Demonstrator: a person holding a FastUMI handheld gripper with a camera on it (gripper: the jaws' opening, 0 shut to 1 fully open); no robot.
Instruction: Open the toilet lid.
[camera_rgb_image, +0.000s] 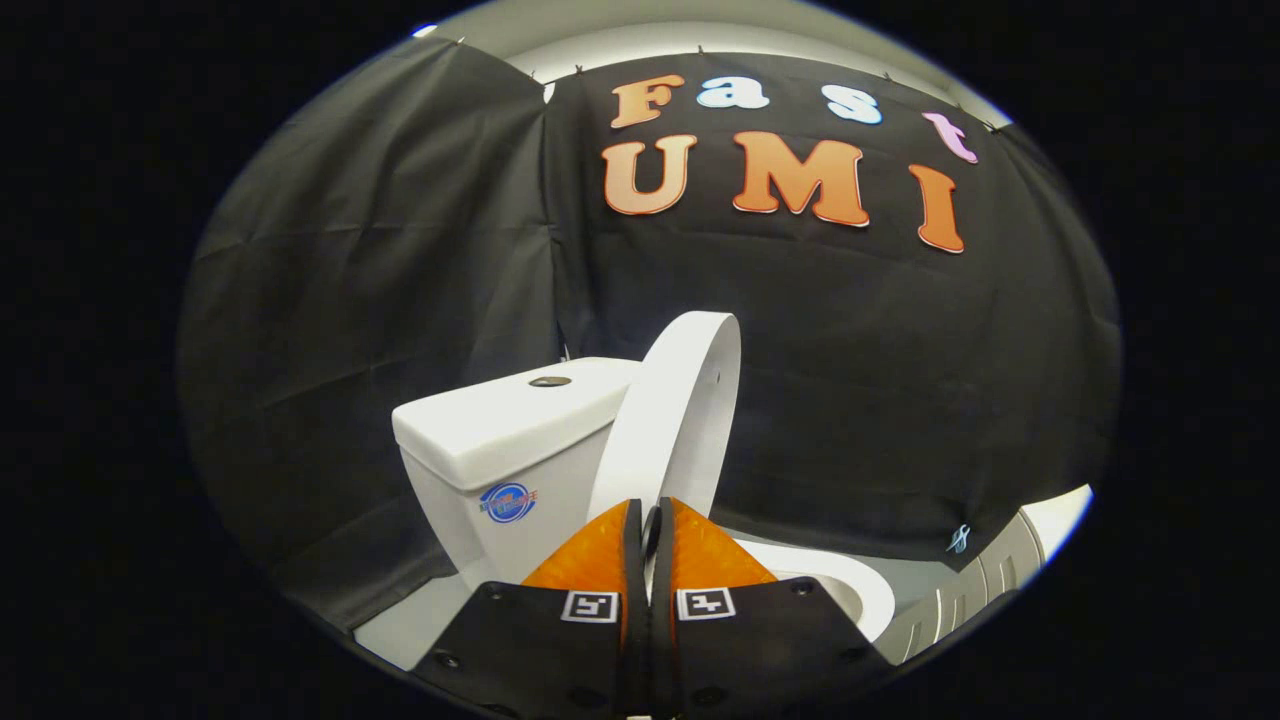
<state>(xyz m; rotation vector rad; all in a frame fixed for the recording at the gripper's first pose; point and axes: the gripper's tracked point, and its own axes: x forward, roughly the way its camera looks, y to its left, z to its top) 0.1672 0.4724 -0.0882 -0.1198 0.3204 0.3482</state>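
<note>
Fingers (650, 530) pinched together, empty — raised toilet lid (680, 410) just beyond, leaning toward tank (500, 430).

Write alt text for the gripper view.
A white toilet lid stands raised, almost upright beside the tank, just beyond the gripper, whose fingers are nearly closed together. The bowl rim lies open below.

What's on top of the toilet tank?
A round flush button sits on the tank. The raised lid covers the tank's far end. The gripper has its jaws nearly closed.
</note>
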